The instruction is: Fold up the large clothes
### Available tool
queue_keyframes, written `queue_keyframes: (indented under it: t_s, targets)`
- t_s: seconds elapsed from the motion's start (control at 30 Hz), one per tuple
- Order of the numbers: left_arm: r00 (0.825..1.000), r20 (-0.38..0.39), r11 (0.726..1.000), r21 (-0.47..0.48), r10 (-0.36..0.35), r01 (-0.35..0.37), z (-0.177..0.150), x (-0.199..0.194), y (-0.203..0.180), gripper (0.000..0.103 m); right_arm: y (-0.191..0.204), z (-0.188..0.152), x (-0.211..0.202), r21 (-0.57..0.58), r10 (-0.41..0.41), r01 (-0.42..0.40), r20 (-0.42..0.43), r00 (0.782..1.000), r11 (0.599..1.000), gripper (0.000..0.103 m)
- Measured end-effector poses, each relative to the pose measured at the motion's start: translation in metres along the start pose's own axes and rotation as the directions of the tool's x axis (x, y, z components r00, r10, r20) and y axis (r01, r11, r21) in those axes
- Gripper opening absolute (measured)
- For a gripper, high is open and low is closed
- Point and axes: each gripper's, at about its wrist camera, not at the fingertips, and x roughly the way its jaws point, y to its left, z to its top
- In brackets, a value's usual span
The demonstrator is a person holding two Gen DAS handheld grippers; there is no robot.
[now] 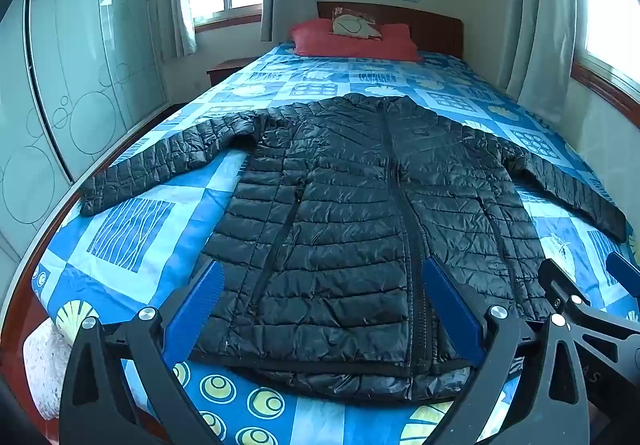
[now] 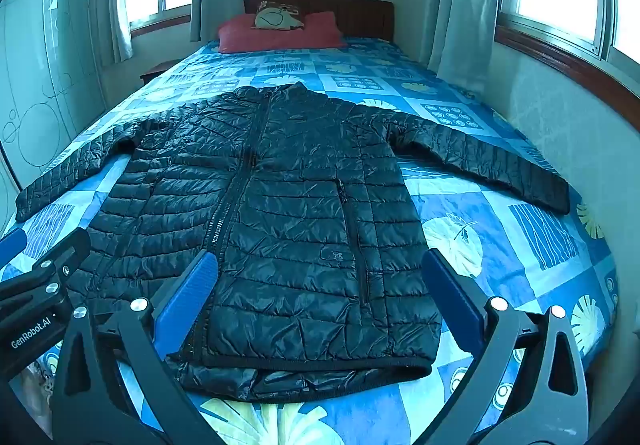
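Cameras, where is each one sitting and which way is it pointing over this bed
Left wrist: on the left gripper, tilted down along its open blue fingers at the jacket; the right gripper pokes in at the right edge.
Right wrist: on the right gripper, same downward tilt, further right; the left gripper shows at the left edge.
Shared: jacket spread flat on the bed, red pillow, headboard, windows.

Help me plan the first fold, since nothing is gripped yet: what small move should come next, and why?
Probably lower the left gripper onto the left sleeve of the black quilted puffer jacket. The jacket lies flat, zipped, sleeves spread on the blue patterned bedspread; both grippers' jaws stand open, empty.
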Motion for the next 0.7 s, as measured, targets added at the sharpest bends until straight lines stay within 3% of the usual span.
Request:
queue_keyframes:
  t_s: [0.7]
  targets:
    - [1.000, -0.003, 1.000, 0.009, 0.004, -0.004, -0.0016, 0.0008, 0.0038, 0.098, 0.0014, -0.0011, 0.0013, -0.002, 0.001, -0.001, -0.003, 1.000, 1.000, 0.101]
